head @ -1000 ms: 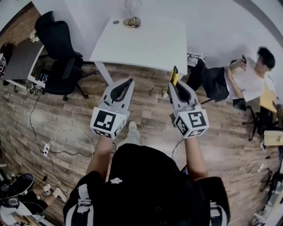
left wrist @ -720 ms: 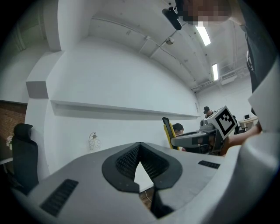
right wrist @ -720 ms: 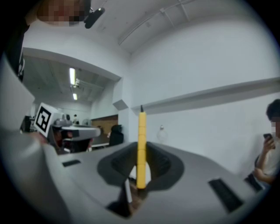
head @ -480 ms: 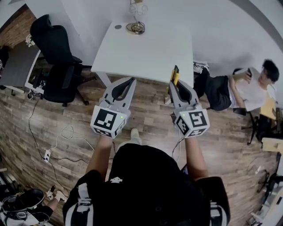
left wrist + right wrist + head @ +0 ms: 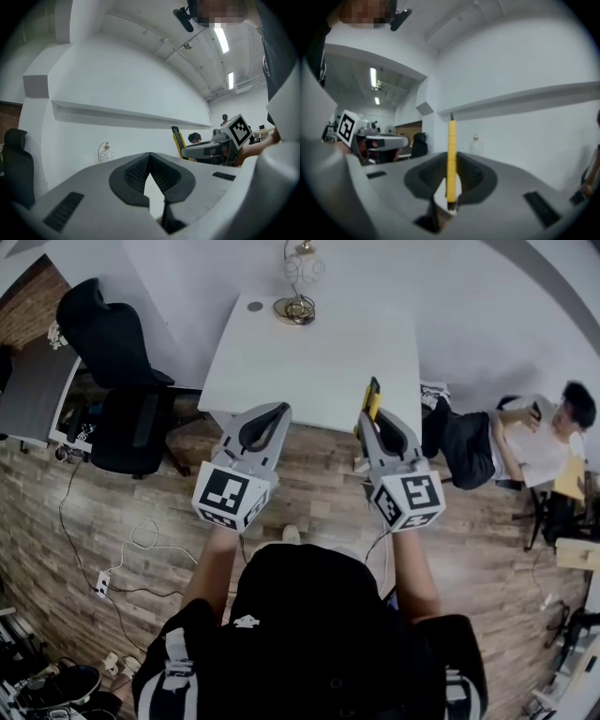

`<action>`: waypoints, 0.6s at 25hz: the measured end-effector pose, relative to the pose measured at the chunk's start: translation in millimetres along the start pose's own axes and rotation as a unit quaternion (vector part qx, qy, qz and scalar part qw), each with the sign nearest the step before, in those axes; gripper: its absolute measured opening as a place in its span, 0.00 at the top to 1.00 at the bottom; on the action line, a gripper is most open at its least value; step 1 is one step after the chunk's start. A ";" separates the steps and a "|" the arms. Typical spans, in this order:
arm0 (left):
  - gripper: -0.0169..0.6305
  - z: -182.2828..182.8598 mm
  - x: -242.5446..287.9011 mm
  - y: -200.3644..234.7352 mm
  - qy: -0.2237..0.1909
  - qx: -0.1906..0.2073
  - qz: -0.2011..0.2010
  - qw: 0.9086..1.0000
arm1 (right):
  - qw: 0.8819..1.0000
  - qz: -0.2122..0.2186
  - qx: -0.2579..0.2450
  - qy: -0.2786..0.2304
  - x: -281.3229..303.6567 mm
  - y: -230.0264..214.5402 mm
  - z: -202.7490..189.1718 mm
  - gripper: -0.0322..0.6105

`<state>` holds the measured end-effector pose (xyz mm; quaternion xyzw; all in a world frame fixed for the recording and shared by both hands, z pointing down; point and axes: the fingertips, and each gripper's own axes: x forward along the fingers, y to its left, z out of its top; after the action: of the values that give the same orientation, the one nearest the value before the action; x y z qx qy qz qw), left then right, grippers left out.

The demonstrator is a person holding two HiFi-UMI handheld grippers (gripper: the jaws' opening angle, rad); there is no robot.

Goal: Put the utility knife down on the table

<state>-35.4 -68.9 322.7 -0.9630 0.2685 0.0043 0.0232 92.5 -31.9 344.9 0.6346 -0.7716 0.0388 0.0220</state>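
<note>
white rectangular bench [image 5: 319, 343] is drawing closer than before. right gripper [image 5: 373, 418] fingers are pinching the likely light, rigid yellow-and-black utility knife [image 5: 371, 397] low on its handle, near the bench edge; left gripper [image 5: 278, 412] fingers are sitting closed, empty.

I have stepped closer to the table [image 5: 309, 343]. A second ago its near edge lay well ahead of both tools; now it sits right under their tips. My left gripper [image 5: 278, 410] has come off the wood floor [image 5: 319, 474] and its tip reaches that near edge. The utility knife [image 5: 371, 397] in my right gripper [image 5: 373, 418] now stands over the white top instead of short of it. At the table's far edge, more of the wire lamp [image 5: 300, 296] has come into view.
</note>
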 end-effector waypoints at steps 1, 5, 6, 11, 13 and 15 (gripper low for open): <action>0.94 -0.8 1.4 4.1 0.000 0.000 0.000 1.000 | 1.000 0.000 0.000 0.000 4.2 0.1 -0.2 0.83; 0.94 -5.8 -0.7 15.7 0.002 -0.006 0.005 1.000 | 1.000 0.004 0.002 0.007 16.7 5.4 -3.1 0.82; 0.94 -6.2 -1.3 17.9 0.003 -0.007 0.006 1.000 | 1.000 0.006 0.004 0.009 19.1 6.5 -3.2 0.82; 0.94 -9.8 -0.1 26.0 0.010 -0.008 0.012 1.000 | 1.000 0.015 0.015 0.012 29.7 7.2 -4.8 0.82; 0.94 -13.5 2.9 28.0 0.013 -0.008 0.012 1.000 | 1.000 0.016 0.019 0.010 34.4 4.8 -7.7 0.82; 0.94 -15.4 8.7 30.4 0.015 -0.006 0.013 1.000 | 1.000 0.018 0.022 0.007 40.3 -1.1 -10.2 0.82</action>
<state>-43.8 -100.2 336.7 -0.9594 0.2817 -0.0081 0.0134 85.6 -70.6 358.5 0.6208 -0.7815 0.0605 0.0132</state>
